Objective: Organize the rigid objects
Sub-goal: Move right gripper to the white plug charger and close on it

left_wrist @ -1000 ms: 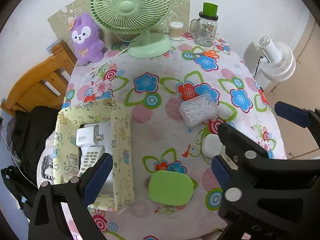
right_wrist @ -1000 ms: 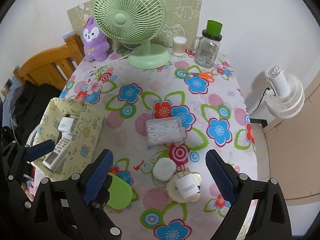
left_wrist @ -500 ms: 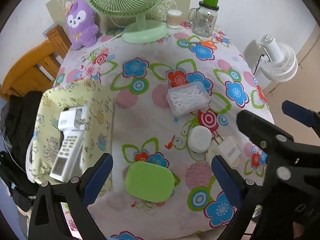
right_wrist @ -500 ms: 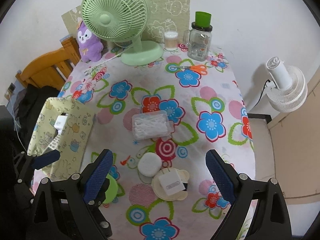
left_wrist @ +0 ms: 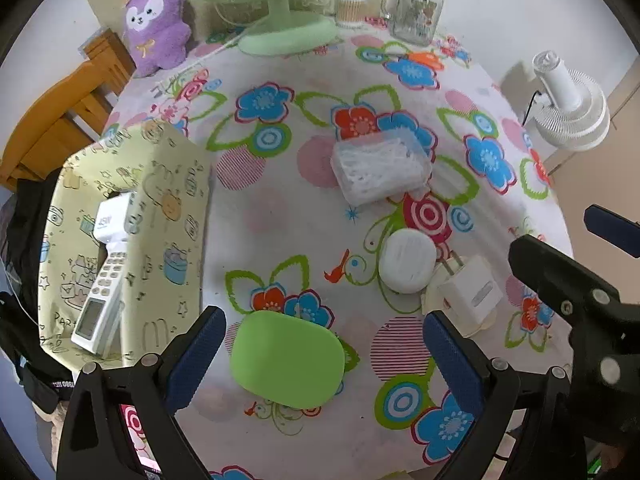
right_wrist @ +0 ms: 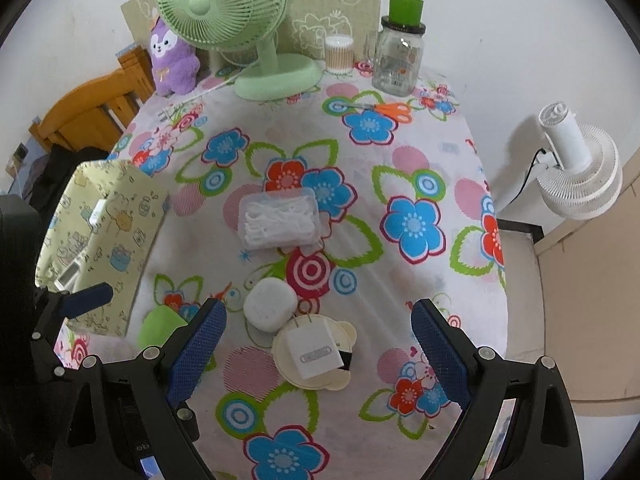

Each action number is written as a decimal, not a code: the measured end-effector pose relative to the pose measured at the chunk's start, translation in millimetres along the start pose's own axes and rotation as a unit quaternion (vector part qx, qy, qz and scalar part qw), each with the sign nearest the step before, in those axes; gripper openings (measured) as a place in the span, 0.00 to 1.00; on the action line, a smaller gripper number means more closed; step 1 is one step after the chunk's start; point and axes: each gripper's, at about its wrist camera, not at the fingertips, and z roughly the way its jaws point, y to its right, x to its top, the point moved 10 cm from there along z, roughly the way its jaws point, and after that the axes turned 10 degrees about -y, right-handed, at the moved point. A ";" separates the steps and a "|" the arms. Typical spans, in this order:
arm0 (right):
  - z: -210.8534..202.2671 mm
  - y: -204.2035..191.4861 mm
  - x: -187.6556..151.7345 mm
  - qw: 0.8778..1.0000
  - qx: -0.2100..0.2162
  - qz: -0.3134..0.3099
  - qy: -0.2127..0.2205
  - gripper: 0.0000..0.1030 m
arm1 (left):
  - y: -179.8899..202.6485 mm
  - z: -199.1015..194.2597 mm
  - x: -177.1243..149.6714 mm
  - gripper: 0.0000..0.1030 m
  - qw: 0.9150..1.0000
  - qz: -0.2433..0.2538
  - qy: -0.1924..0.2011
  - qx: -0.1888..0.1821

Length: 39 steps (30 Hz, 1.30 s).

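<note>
Both grippers were held with jaws spread wide, nothing grasped. The green case (left_wrist: 286, 360) lay between the left gripper (left_wrist: 324, 350) fingers; the white charger (right_wrist: 314, 350) between the right gripper (right_wrist: 319, 338) fingers.

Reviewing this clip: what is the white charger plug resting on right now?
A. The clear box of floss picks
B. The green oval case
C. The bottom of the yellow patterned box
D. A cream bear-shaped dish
D: in the right wrist view the white charger plug lies on top of the cream bear-shaped dish, whose rim shows around it.
</note>
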 end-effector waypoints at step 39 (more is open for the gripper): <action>96.7 -5.8 -35.9 0.995 0.032 -0.023 -0.088 0.50 | 21.2 77.4 -10.0 0.97 0.996 0.069 -0.040 0.028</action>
